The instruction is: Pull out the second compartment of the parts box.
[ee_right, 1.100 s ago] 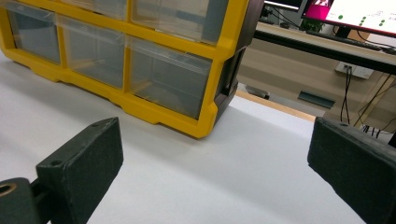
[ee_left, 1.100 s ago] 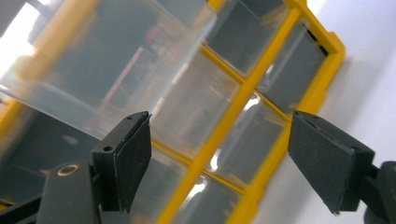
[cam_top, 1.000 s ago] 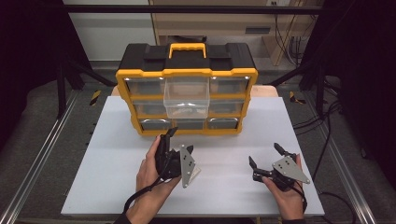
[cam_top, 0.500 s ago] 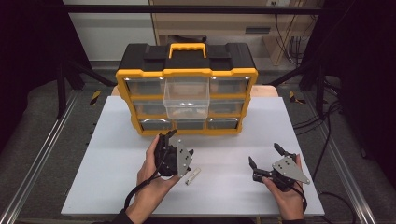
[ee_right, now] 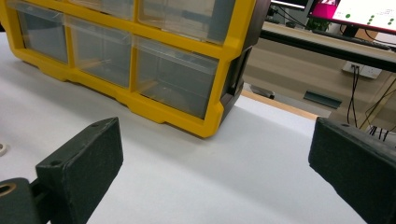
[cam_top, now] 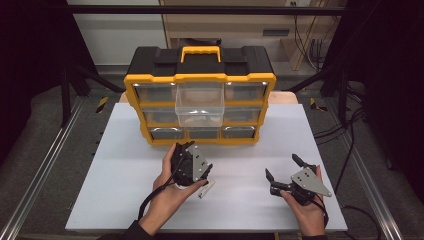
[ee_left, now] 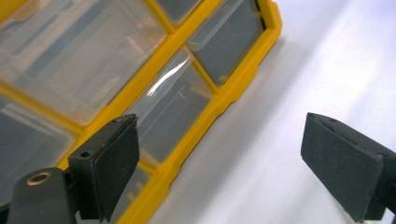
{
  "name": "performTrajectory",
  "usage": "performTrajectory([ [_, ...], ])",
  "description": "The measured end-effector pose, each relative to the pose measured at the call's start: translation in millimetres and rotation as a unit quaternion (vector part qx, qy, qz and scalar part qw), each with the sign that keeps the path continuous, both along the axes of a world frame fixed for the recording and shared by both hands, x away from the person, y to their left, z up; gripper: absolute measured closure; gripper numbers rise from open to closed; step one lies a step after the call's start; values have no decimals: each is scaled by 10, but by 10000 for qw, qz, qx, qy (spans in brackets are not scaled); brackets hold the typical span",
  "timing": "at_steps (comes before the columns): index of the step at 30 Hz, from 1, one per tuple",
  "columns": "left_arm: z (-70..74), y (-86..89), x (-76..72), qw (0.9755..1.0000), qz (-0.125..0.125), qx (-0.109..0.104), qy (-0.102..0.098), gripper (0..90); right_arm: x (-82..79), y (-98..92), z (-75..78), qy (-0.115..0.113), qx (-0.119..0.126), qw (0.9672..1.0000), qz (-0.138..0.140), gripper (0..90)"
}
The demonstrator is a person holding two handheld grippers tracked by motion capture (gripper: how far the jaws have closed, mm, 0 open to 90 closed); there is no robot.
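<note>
A yellow and black drawer organizer [cam_top: 150, 79] stands at the back middle of the white table [cam_top: 125, 165]. Its top middle clear drawer [cam_top: 199, 102] is pulled out. My left gripper [cam_top: 182, 150] sits in the left hand just in front of the organizer's bottom row. Its jaws have just been opening, and in the left gripper view [ee_left: 222, 123] nothing is between them. They face the organizer [ee_left: 187, 154]. A small white piece [cam_top: 206, 189] lies on the table by that hand. My right gripper [cam_top: 281, 166] rests open and empty at the front right [ee_right: 217, 126], facing the organizer's right lower corner [ee_right: 224, 60].
Black frame posts stand at both back sides of the table. Cables run along the floor at the right. A desk with a lit screen [ee_right: 359, 14] stands beyond the table's far edge in the right gripper view.
The left gripper has turned and sunk a little in front of the organizer. A small white piece now lies on the table beside it. The right gripper has kept still.
</note>
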State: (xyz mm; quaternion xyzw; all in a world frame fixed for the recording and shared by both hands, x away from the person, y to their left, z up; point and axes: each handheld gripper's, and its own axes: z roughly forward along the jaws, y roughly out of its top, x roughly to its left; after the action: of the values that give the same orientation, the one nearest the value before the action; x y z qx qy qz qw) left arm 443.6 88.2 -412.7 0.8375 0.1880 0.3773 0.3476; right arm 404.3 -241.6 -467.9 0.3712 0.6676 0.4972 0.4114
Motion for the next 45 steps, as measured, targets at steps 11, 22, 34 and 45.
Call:
performTrajectory([
  [11,-71,-68,41,9989,-257,-147,358,67,9,24,-1,17,-24,10000,21,31],
  [22,-118,-44,61,9935,-550,-409,906,52,9,26,-6,30,-6,10000,26,31],
  [34,-163,-46,55,9886,-623,-427,1299,53,11,40,-26,79,-56,9999,39,30],
  [45,-188,-41,76,9817,-668,-520,1708,66,15,43,-37,110,-94,9999,51,35],
])
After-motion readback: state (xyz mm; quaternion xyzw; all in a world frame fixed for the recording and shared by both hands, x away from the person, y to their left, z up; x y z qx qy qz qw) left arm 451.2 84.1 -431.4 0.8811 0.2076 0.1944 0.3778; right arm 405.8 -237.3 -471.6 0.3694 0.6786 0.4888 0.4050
